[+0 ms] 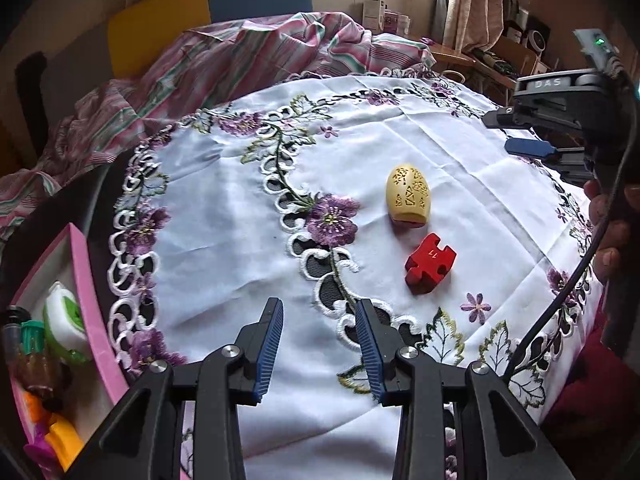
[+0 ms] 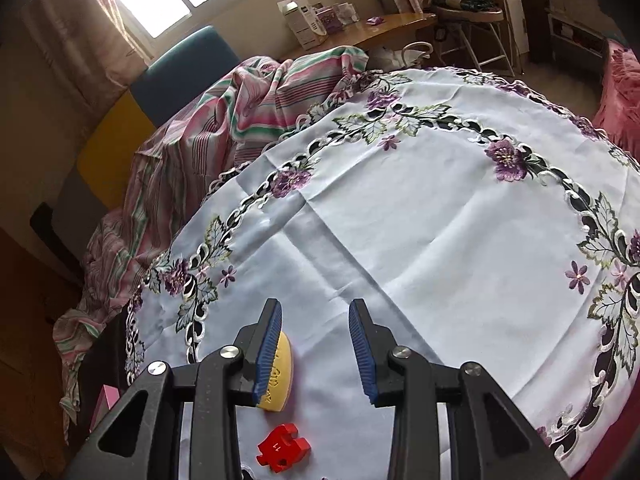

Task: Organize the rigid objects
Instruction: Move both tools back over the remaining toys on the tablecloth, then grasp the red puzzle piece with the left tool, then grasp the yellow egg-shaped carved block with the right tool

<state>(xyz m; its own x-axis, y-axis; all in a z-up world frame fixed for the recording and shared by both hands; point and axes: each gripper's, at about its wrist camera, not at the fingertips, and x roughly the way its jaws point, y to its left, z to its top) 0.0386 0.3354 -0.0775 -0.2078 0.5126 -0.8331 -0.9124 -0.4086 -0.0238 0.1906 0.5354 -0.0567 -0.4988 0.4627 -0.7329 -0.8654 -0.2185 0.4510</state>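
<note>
I see the yellow egg-shaped piece (image 1: 408,194) lying on the table's white embroidered cloth (image 1: 224,208), ahead of my left claw (image 1: 319,346) and a little to its right. The red puzzle piece (image 1: 430,263) sits just beside the egg, on the side nearer that claw, the two apart by a small gap. From my right claw (image 2: 315,346) the egg (image 2: 280,376) shows partly behind its left finger (image 2: 269,354), low and close, with the red puzzle piece (image 2: 284,453) lower still, under the claw. Both claws stand with fingers spread apart and nothing between them. In the left wrist view the right claw (image 1: 528,134) hangs above the cloth, far right of the egg. To the left claw's left, a pink tray (image 1: 86,280) holds small items, among them a green-and-white roll (image 1: 64,320). Beyond the table lies striped fabric (image 1: 224,60).
</note>
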